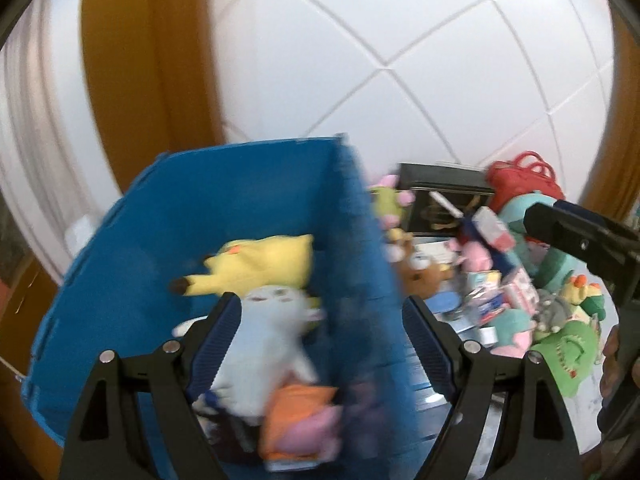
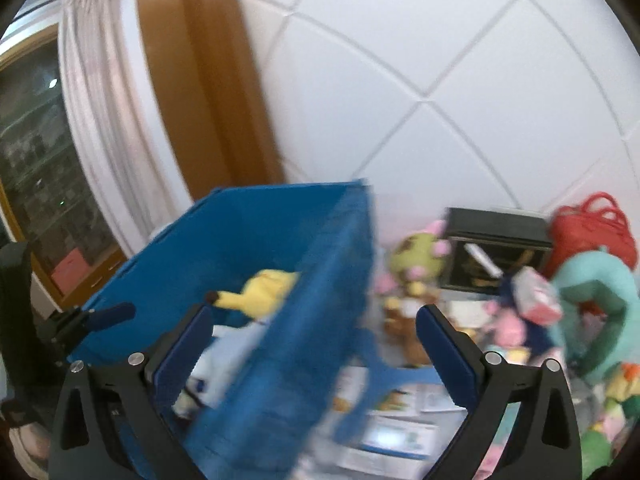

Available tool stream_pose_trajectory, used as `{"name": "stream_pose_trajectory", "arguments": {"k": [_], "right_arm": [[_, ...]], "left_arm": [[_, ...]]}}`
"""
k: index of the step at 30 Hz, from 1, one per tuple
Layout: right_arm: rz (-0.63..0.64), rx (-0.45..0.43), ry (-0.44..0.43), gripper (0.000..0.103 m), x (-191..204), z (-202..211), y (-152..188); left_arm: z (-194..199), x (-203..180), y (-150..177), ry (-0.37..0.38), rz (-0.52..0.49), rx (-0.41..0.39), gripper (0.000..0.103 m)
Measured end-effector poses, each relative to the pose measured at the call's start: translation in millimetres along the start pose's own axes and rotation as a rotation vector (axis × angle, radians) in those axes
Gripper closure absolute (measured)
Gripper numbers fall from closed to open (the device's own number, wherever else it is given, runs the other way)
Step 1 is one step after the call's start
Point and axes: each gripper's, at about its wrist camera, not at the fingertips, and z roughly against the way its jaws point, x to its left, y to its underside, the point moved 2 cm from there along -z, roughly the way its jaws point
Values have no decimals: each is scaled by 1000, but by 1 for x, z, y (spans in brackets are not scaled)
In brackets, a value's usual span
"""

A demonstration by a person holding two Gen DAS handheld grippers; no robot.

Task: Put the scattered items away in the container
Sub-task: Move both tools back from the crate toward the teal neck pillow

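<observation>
A blue bin [image 1: 240, 184] [image 2: 260, 220] stands left of a toy pile. Inside lie a yellow plush [image 1: 260, 260] [image 2: 264, 286], a pale grey-white plush [image 1: 272, 340] and an orange and pink item [image 1: 296, 420]. My left gripper [image 1: 322, 340] is open and straddles the bin's right wall, with the pale plush beside its left finger, ungripped. My right gripper [image 2: 318, 348] is open too, over the same wall, holding nothing. Both views are motion-blurred.
Right of the bin lies a heap: a black box [image 1: 440, 196] [image 2: 492, 252], a red bag [image 1: 520, 178] [image 2: 592, 232], a teal plush [image 2: 596, 308], a green plush [image 1: 568, 352], a brown bear [image 1: 420, 276], several cards and packets. A white tiled wall is behind.
</observation>
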Motion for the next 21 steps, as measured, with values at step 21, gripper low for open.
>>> {"name": "stream_pose_trajectory", "arguments": {"k": [21], "right_arm": [[-279,55,379,0,-339,111,77]], "left_arm": [[-96,-294,-7,254,-190,102,20]]}}
